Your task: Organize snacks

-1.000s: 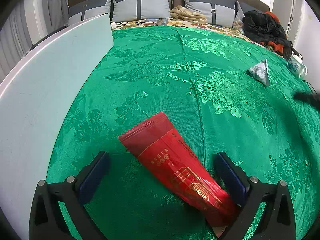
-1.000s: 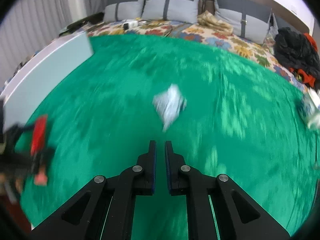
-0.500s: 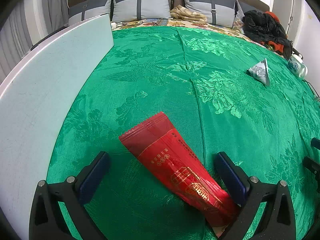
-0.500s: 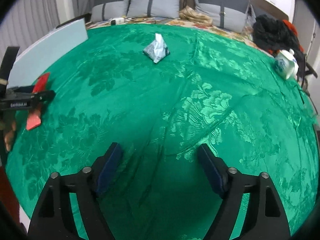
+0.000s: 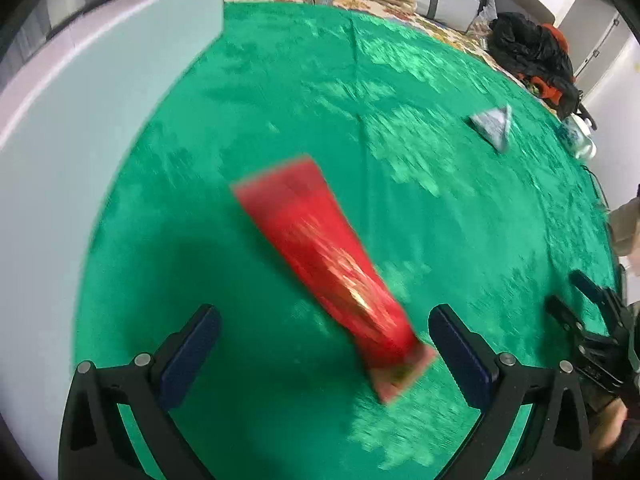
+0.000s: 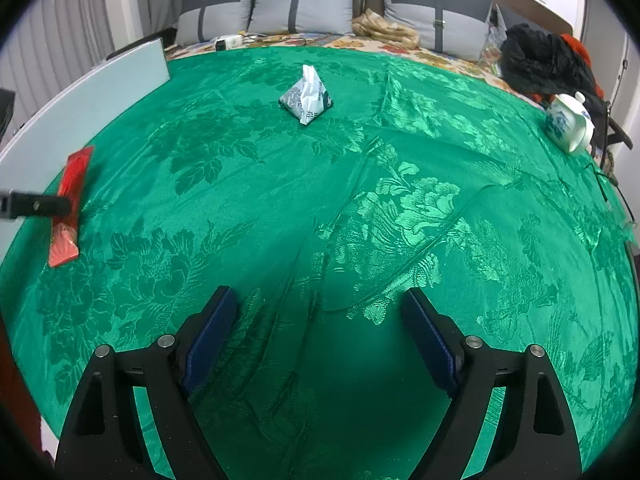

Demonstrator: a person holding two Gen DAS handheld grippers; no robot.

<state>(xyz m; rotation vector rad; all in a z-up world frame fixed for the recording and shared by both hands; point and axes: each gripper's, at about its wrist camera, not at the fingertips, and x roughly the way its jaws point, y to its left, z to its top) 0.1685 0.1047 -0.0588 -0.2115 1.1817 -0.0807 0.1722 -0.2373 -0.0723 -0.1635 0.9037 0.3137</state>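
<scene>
On green cloth (image 5: pixel 280 80): long red packet (image 5: pixel 328 264), blurred | left tongs (image 5: pixel 324 344) released | right tongs (image 6: pixel 320 336) released

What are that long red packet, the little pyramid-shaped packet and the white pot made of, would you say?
Red packet: probably glossy plastic or foil film, flat with gold print and a crimped end.
Pyramid packet: crinkled printed film, silvery-white, creases showing.
White pot: looks like glazed ceramic, smooth and shiny with blue painted pattern.
</scene>
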